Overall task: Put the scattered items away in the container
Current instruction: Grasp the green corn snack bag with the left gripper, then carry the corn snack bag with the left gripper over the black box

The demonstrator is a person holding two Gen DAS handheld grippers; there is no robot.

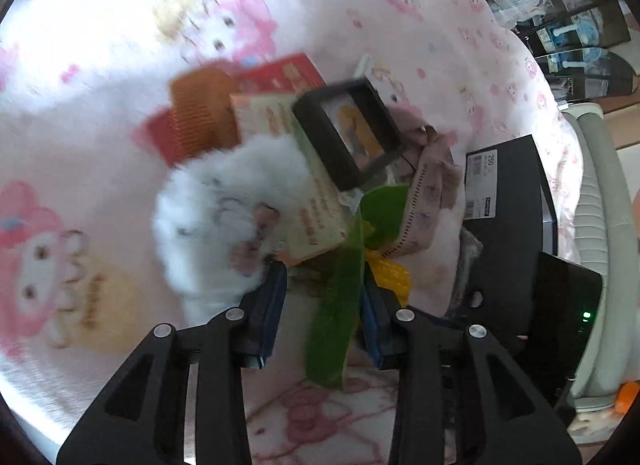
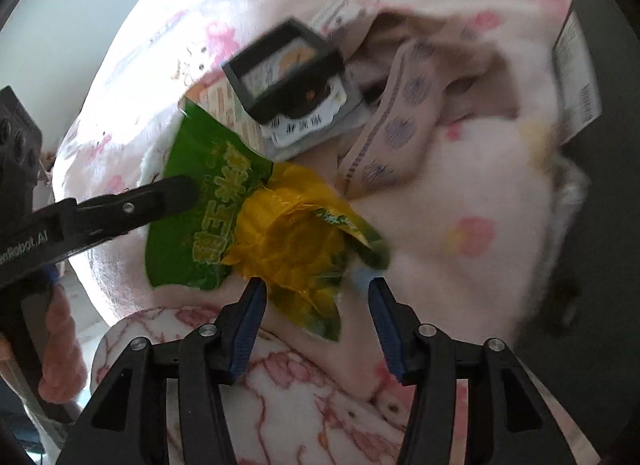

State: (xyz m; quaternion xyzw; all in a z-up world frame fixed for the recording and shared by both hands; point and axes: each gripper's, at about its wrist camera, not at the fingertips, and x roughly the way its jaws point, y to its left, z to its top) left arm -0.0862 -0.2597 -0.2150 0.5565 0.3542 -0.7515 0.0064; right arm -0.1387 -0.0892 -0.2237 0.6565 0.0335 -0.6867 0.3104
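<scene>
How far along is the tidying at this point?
Nothing visibly put away: the black box sits at the blanket's edge, its inside unseen. In hand: the green-and-yellow snack packet lies between the open left gripper and open right gripper, neither clamping it. Left: white plush toy, orange comb, black picture frame, patterned pouch, boxes.

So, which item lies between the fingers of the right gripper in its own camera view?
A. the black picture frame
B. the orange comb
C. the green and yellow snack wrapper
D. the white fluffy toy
C: in the right wrist view the green and yellow snack wrapper reaches down into the gap of the right gripper, whose fingers stand apart on either side of its lower tip; the black picture frame lies farther up.
</scene>
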